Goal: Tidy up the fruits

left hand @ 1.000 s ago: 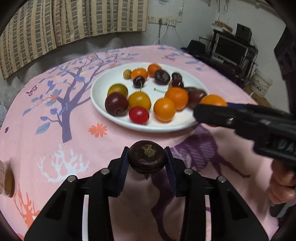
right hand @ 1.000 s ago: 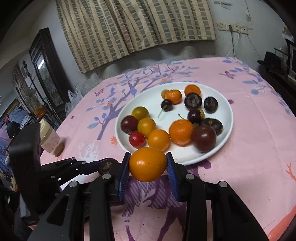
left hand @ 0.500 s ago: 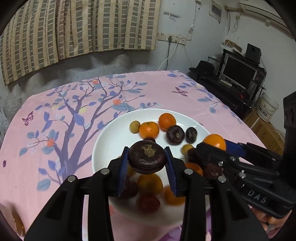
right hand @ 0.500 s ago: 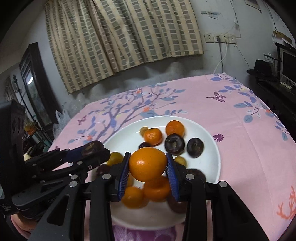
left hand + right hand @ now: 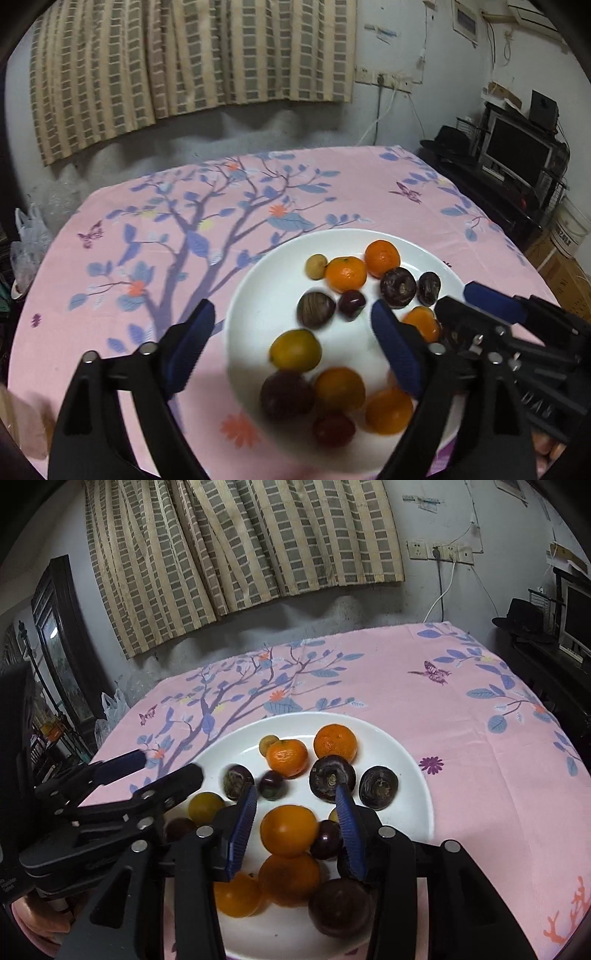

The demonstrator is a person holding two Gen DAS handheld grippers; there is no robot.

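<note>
- A lived-in room of a home, probably a living or dining room.
- Table under a pink cloth (image 5: pixel 155 229) printed with a tree and butterflies; a plate (image 5: pixel 258 295) of fruit sits near.
- Checked curtain (image 5: pixel 236 554) on the far wall.
- Wall sockets (image 5: pixel 439 552) with a cable, far right.
- A screen (image 5: pixel 517 147) and hat (image 5: pixel 448 138) on dark shelving at right.
- Dark framed cabinet (image 5: pixel 61 638) at left.

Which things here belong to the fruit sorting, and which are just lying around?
Job:
white plate
orange fruit
dark round fruit
left hand-held gripper
right hand-held gripper

Lying about:
black hat
plastic bag
</note>
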